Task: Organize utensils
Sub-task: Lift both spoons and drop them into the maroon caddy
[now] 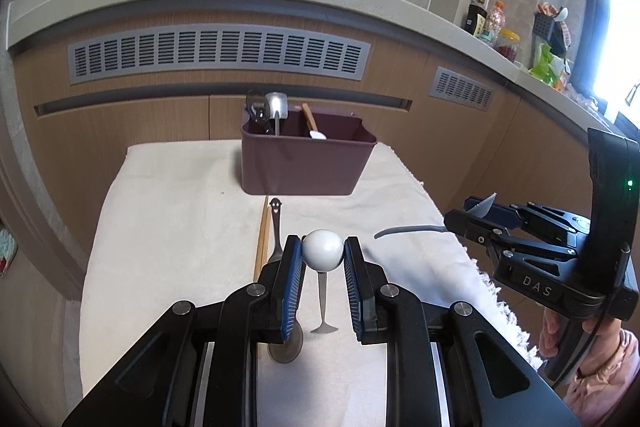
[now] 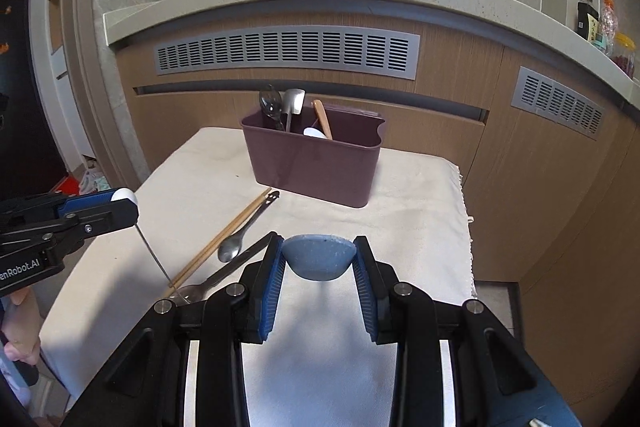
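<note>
My left gripper [image 1: 322,255] is shut on the white ball head [image 1: 322,250] of a small utensil whose thin metal stem [image 1: 322,303] hangs down over the cloth. In the right wrist view that gripper [image 2: 120,205] shows at the left with the stem [image 2: 154,255] dangling. My right gripper [image 2: 319,259] is shut on the bowl of a blue-grey spoon [image 2: 319,257], lifted above the cloth. From the left wrist view it [image 1: 472,215] is at the right, with the spoon handle [image 1: 408,229] pointing left. A maroon caddy [image 2: 320,167] stands at the back with several utensils in it.
On the white cloth [image 1: 180,207] lie wooden chopsticks [image 2: 224,235], a metal spoon with a smiley handle [image 2: 248,231] and a second metal spoon [image 2: 224,275]. Wooden cabinets with vent grilles rise behind the caddy [image 1: 308,167]. The cloth's fringed edge drops off at the right.
</note>
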Tool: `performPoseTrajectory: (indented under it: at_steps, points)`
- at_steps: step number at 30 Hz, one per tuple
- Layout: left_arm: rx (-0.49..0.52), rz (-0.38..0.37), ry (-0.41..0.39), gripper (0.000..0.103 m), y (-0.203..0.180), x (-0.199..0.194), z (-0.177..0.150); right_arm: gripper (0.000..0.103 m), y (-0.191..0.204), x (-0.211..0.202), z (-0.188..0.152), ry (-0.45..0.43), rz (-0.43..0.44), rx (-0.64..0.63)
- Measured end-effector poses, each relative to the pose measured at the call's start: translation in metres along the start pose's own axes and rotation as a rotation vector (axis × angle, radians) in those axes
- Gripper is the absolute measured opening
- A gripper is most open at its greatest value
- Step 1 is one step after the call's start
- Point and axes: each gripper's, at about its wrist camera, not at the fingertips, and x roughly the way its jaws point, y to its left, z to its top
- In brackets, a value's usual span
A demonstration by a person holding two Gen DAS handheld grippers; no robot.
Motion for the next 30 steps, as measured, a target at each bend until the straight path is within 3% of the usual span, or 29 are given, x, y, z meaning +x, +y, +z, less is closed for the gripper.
performPoseTrajectory:
  at_steps: [6, 12, 17, 21, 30]
  points:
    - [0.04, -0.063, -0.057, 0.022, -0.013, -0.021, 0.037, 0.031, -0.003, -0.029, 0.021, -0.038, 0.029, -0.021]
    - [0.118, -0.075, -0.217, 0.022, -0.023, -0.049, 0.124, 0.031, -0.014, -0.079, 0.096, -0.208, 0.023, -0.065]
    - [0.136, -0.043, -0.309, 0.022, -0.023, -0.045, 0.182, 0.031, -0.024, -0.085, 0.146, -0.252, 0.03, -0.067]
    - [0.129, -0.02, -0.332, 0.022, -0.014, -0.027, 0.201, 0.031, -0.03, -0.071, 0.166, -0.217, 0.051, -0.071]
    - [0.088, 0.026, -0.306, 0.022, 0.013, 0.05, 0.189, 0.031, -0.054, 0.02, 0.169, 0.036, 0.124, 0.009]
